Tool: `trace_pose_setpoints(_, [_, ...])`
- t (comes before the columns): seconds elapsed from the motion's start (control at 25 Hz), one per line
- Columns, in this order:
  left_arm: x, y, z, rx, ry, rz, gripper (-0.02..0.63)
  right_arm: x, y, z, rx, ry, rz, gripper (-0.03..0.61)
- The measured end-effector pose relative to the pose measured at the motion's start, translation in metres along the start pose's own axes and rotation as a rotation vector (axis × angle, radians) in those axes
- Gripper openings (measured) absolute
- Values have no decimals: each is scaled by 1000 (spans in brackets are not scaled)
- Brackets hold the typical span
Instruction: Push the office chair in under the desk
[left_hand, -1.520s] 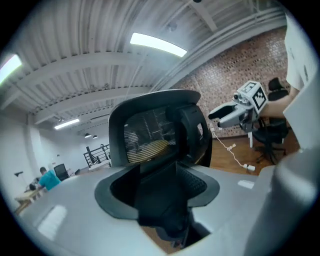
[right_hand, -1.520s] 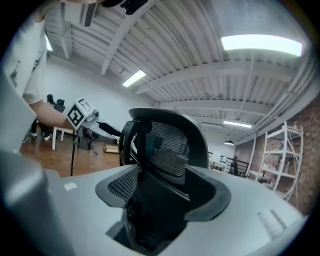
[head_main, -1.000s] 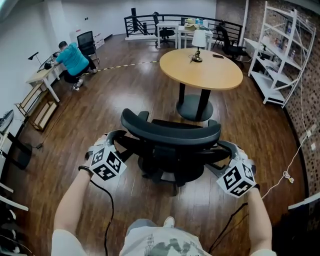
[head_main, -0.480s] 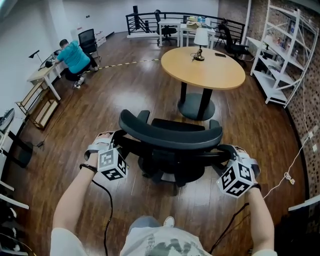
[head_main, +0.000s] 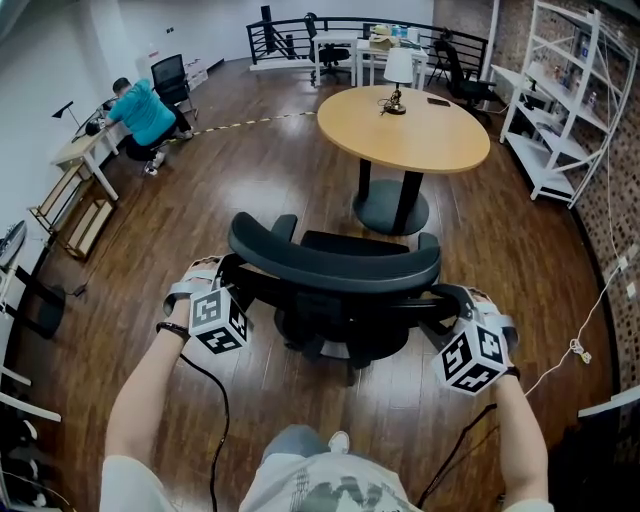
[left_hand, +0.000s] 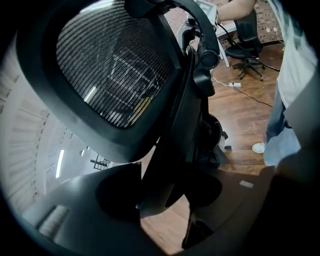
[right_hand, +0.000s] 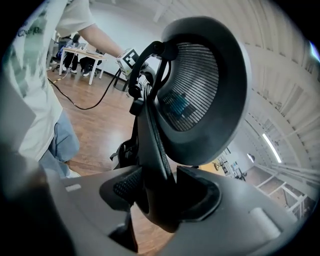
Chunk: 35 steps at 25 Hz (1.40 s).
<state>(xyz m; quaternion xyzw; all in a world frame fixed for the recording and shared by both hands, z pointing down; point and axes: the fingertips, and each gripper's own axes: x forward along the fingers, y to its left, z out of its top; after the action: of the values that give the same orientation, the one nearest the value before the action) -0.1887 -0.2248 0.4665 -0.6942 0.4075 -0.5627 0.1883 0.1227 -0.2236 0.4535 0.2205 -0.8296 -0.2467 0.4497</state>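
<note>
Moved since a second ago: left tool (head_main: 228, 282) drawn in against office chair (head_main: 335, 262); both it and right tool (head_main: 447, 302) closing round the backrest frame, not yet clamped; chair stands well apart from round table (head_main: 405, 130), push apparently barely begun.

Office, wooden floor (head_main: 250, 180), round table (head_main: 405, 128), office chair (head_main: 335, 262), person (head_main: 140, 112) at desk (head_main: 82, 150), shelving (head_main: 556, 110)
</note>
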Motion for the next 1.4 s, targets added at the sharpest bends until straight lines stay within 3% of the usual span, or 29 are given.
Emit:
trace_pose_setpoints(0.48, [61, 52, 13, -23, -2, -20, 252, 43, -55, -10, 38, 26, -35, 209])
trace_pose_setpoints(0.96, [160, 133, 39, 0, -31, -40, 252, 107, -147, -29, 76, 70, -55, 209])
trace_pose_setpoints(1.16, [175, 137, 41, 18, -52, -51, 252, 116, -149, -36, 104, 94, -74, 210])
trace_pose_setpoints(1.4, [226, 170, 63, 26, -64, -54, 253, 145, -194, -56, 133, 117, -99, 213])
